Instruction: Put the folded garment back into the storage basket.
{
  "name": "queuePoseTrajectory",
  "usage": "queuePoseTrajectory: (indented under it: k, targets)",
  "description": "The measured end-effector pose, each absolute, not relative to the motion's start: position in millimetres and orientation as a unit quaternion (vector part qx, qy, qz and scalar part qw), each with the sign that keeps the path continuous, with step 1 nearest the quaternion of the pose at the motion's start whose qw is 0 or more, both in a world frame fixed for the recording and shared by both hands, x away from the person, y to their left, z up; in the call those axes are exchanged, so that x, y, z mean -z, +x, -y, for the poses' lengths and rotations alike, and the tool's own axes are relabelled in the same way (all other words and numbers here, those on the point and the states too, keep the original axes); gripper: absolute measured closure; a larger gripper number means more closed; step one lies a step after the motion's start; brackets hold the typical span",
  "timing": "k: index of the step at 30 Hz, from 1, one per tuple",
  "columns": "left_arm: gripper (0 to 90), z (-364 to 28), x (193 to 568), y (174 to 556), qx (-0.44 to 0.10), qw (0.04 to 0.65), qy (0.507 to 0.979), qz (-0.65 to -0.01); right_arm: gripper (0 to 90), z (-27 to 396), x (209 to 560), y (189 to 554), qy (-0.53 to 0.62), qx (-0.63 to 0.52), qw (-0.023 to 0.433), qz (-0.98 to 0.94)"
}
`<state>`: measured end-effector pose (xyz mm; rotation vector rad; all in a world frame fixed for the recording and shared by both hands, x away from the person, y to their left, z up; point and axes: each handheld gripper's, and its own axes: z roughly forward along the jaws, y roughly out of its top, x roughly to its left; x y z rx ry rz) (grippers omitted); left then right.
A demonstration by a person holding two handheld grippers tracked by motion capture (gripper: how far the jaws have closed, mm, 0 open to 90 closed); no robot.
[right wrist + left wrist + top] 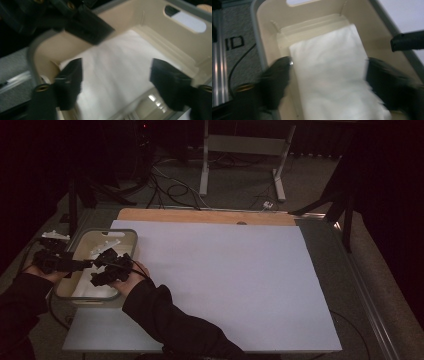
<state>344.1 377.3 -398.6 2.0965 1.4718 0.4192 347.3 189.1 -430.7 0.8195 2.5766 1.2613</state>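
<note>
A cream bin with a grey rim point(125, 232) stands at the left edge of the table. A folded white cloth point(329, 50) lies flat on its bottom and is also below the right jaws point(120, 50). My left gripper point(82, 264) reaches into the bin from the left; it is open point(328, 67), one jaw on each side of the cloth. My right gripper point(100, 268) comes in from the right, open over the cloth point(116, 67). One right jaw tip point(407, 41) pokes over the bin's rim. The left gripper point(85, 22) hangs close above the cloth's far end.
A large white sheet point(225, 280) covers the table, with a wooden strip point(200, 215) along its far edge. A small white part point(55, 236) lies left of the bin. Beyond the table are cables point(170, 185), a metal stand point(240, 150) and dark tripod legs point(345, 205).
</note>
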Motion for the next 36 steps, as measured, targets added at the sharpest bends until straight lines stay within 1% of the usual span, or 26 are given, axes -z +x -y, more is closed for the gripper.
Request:
queuePoseTrajectory:
  k: [1,2,3,5,7,9,11,15,25,36]
  targets:
    - [15.3,-377,398,344,-0.152,0.270,0.778,-0.546,20.7,-187,429,347,0.272,-0.428,0.077,-0.859]
    - [12.7,-376,398,344,-0.151,0.270,0.782,-0.541,15.6,-185,428,348,0.266,-0.431,0.073,-0.859]
    - [7.9,-375,398,344,-0.151,0.270,0.784,-0.538,12.6,-184,427,348,0.258,-0.435,0.068,-0.860]
    - [6.2,-374,397,344,-0.148,0.278,0.783,-0.536,13.5,-181,425,348,0.258,-0.440,0.072,-0.857]
    - [3.1,-373,395,345,-0.146,0.281,0.785,-0.533,10.6,-179,425,348,0.254,-0.444,0.075,-0.856]
    - [0.0,-371,394,345,-0.149,0.280,0.784,-0.533,10.2,-177,425,347,0.252,-0.451,0.062,-0.854]
    - [0.0,-369,393,345,-0.147,0.287,0.785,-0.529,10.1,-174,426,348,0.238,-0.450,0.064,-0.859]
    - [0.0,-363,392,346,-0.149,0.293,0.786,-0.524,10.1,-168,425,348,0.231,-0.458,0.051,-0.857]
    - [0.0,-352,391,348,-0.140,0.311,0.791,-0.507,10.1,-154,421,350,0.218,-0.458,0.065,-0.860]
    - [0.0,-337,382,348,-0.148,0.326,0.794,-0.491,10.1,-138,421,353,0.221,-0.457,0.064,-0.859]
